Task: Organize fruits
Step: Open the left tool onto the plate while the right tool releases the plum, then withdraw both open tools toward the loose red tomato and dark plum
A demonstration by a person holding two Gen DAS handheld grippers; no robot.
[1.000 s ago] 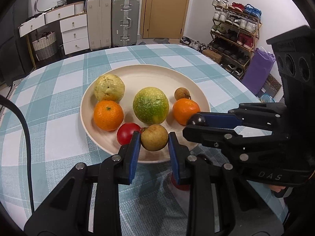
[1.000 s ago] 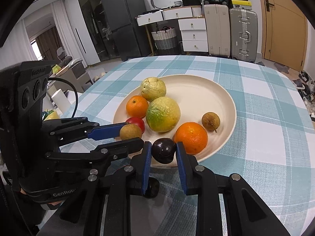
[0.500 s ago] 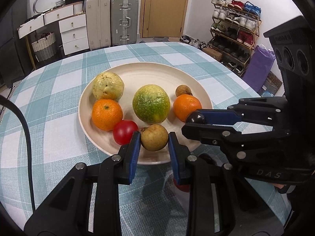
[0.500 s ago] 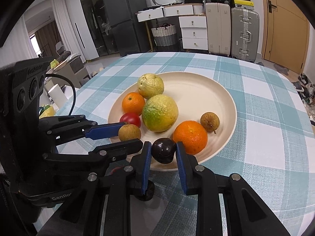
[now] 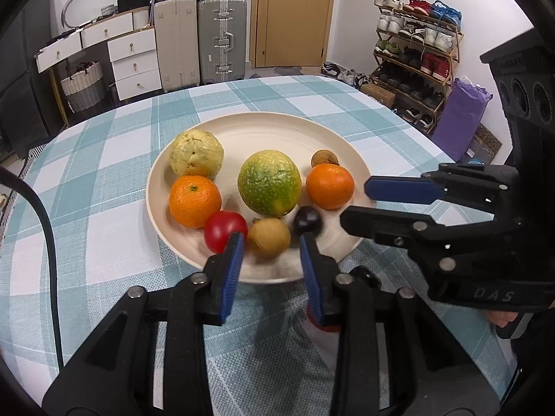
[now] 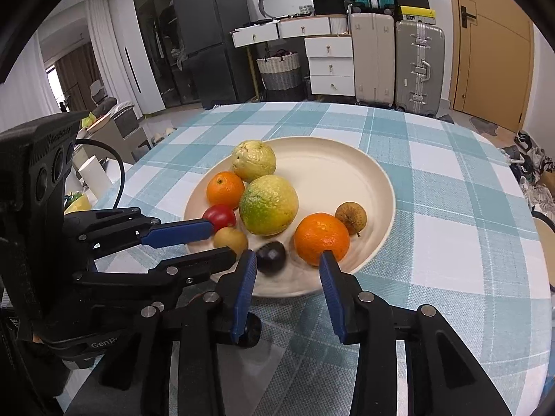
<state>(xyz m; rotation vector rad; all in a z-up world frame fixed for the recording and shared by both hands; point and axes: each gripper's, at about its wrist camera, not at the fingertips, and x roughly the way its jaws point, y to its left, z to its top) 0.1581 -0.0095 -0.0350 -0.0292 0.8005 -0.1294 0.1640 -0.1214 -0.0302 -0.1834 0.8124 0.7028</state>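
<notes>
Fingers of both grippers have just been opening, releasing a blurred tan fruit (image 5: 270,236) and dark plum (image 6: 271,256) onto the plate (image 5: 277,128).

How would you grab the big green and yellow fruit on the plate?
Grip the big green-and-yellow fruit across its widest middle, coming from above. It is round, and the orange, the other orange and small fruits crowd its sides, so only the top looks free. The jaws would probably need to open wide.
</notes>
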